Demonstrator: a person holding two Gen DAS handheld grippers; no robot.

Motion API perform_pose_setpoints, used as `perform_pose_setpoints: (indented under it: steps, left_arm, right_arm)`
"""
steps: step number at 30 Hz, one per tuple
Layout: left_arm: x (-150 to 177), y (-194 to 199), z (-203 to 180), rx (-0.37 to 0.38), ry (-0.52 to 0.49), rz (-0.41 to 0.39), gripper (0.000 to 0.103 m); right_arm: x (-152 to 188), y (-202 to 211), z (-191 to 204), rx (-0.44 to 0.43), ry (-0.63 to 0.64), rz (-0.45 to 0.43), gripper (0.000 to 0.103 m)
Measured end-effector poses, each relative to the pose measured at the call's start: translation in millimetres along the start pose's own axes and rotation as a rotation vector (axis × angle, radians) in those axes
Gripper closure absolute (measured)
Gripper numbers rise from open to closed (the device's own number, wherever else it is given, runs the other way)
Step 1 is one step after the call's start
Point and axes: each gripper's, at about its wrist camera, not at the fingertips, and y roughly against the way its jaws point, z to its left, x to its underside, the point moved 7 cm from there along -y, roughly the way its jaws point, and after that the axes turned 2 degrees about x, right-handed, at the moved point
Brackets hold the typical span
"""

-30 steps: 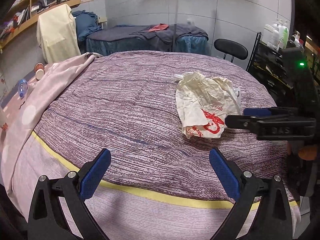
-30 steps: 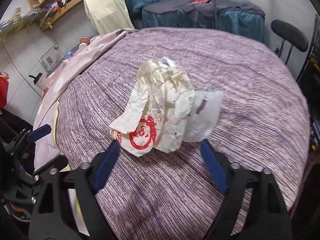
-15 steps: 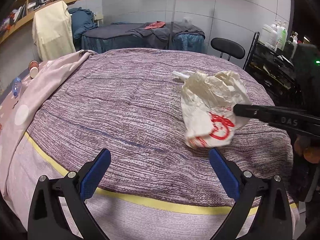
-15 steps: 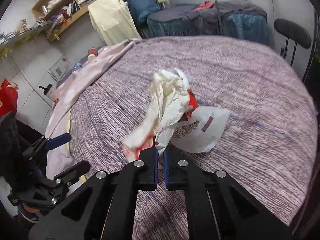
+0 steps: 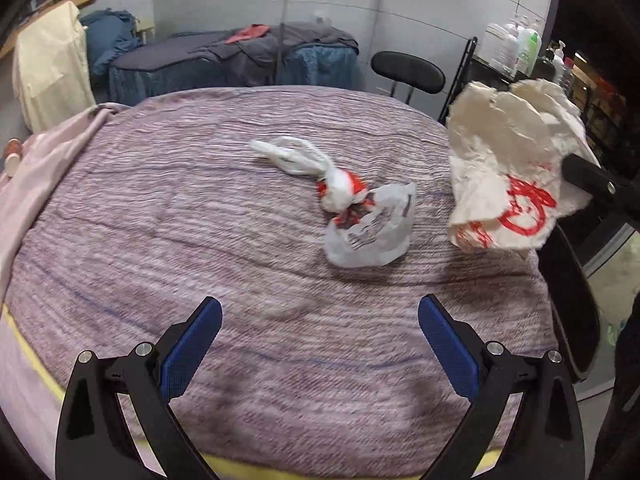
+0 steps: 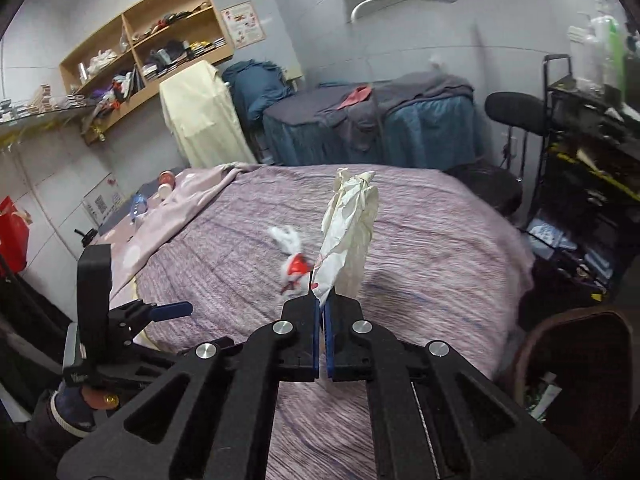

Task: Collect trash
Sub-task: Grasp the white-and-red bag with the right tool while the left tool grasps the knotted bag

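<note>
My right gripper [image 6: 322, 308] is shut on a crumpled cream paper bag with red print [image 6: 348, 232] and holds it in the air above the bed; the bag also shows at the right of the left wrist view [image 5: 508, 168]. A knotted white plastic bag with red print [image 5: 356, 208] lies on the purple striped bedspread [image 5: 180, 208]; in the right wrist view this plastic bag [image 6: 292, 260] is partly hidden behind the paper bag. My left gripper [image 5: 320, 332] is open and empty over the near edge of the bed, short of the plastic bag.
A black stool [image 5: 408, 68] and a black rack with bottles [image 5: 516, 52] stand beyond the bed on the right. A brown bin [image 6: 576, 364] sits at the lower right beside the bed. A pink sheet [image 5: 44, 152] drapes the left side. A massage bed [image 6: 372, 128] is behind.
My right gripper closed on the paper bag and lifted it up and to the right, uncovering the knotted plastic bag beneath. My left gripper moved forward over the bed.
</note>
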Motion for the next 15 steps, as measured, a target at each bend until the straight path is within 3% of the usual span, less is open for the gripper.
perform_pose_setpoints:
  steps: [5,10,12,15]
  left_arm:
    - [-25.8,-29.6,-9.3,0.039,0.052,0.045,0.007]
    - [-46.3,-61.2,-14.1,0.027,0.087,0.064,0.007]
    - [-48.4,-74.3,-14.8,0.001,0.089,0.079,0.017]
    - [-48.3,-82.7,-16.1,0.004,0.109,0.092,0.046]
  right_arm:
    - [7.8,16.9,-23.0,0.052,-0.011,-0.018,0.1]
    - [11.0,32.3,-38.5,0.053,-0.052,-0.039,0.1]
    - [13.7,38.7,-43.2,0.058,-0.066,-0.049,0.1]
    - [17.3,46.9,-50.5,0.067,-0.078,-0.058,0.1]
